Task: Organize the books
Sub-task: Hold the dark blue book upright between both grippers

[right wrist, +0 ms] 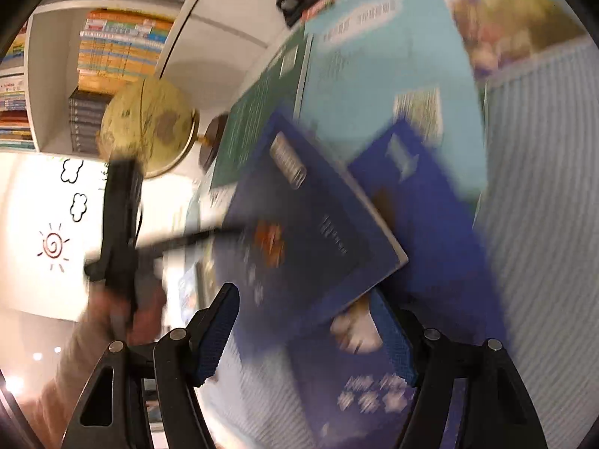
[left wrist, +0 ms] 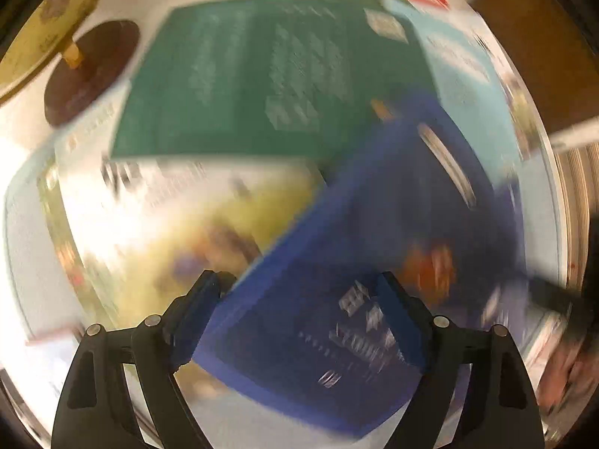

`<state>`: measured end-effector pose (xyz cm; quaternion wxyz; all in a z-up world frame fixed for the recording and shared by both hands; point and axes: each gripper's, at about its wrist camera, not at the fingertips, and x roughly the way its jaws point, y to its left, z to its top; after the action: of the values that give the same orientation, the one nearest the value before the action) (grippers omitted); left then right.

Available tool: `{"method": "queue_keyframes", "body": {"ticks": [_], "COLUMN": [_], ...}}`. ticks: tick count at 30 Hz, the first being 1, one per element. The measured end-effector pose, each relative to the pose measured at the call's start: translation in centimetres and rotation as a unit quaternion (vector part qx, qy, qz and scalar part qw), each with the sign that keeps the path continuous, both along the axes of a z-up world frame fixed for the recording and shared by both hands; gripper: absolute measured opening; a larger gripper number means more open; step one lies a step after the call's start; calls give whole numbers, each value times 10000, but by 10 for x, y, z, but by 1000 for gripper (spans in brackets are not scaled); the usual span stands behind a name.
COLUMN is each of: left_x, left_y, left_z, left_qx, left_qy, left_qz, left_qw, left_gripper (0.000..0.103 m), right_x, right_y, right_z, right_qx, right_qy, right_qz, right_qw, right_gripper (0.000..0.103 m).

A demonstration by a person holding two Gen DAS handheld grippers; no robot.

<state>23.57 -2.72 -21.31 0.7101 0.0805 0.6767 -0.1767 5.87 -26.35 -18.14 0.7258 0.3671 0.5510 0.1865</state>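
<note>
- Blue-padded left tongs (left wrist: pixel 303 318) hang straight down over a dark blue book (left wrist: pixel 374 262), their pads spread either side of its lower cover; motion blur hides whether they press on it.
- Right tongs (right wrist: pixel 307 333) stand spread too, with the corner of a blue book (right wrist: pixel 318 232) between the pads; contact cannot be told.
- Books lie overlapping across the white counter (left wrist: pixel 22 149), largest first: a light blue book (right wrist: pixel 374 75) at the bottom, a green book (left wrist: pixel 243 82) upon it, a white and yellow book (left wrist: pixel 168 217) beside the green.
- A second blue book (right wrist: pixel 430 224) lies partly under the first in the right wrist view.
- A yellowed globe (right wrist: pixel 149 127) on a dark round base (left wrist: pixel 90 71) stands beside the green book.
- A bookshelf (right wrist: pixel 112 63) of stacked books fills the background.
- A person's hand (right wrist: pixel 127 314) grips the other tool's handle.
</note>
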Motion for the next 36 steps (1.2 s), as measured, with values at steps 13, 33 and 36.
{"method": "queue_keyframes", "body": {"ticks": [13, 33, 36], "left_x": [-60, -74, -72], "left_y": [50, 120, 134], "left_z": [-17, -11, -15], "left_qx": [-1700, -2093, -2705], "left_qy": [633, 1042, 1119], "left_qz": [1161, 1817, 2025], "left_qw": [9765, 9552, 9345], "left_gripper": [64, 32, 32], "right_x": [-34, -16, 0], "right_y": [-11, -3, -8], "right_z": [-20, -20, -20], "right_qx": [832, 383, 316], "right_qy": [546, 217, 158], "right_qz": [-52, 15, -68], "right_qw": [9950, 9990, 9994], "right_gripper": [70, 46, 46]}}
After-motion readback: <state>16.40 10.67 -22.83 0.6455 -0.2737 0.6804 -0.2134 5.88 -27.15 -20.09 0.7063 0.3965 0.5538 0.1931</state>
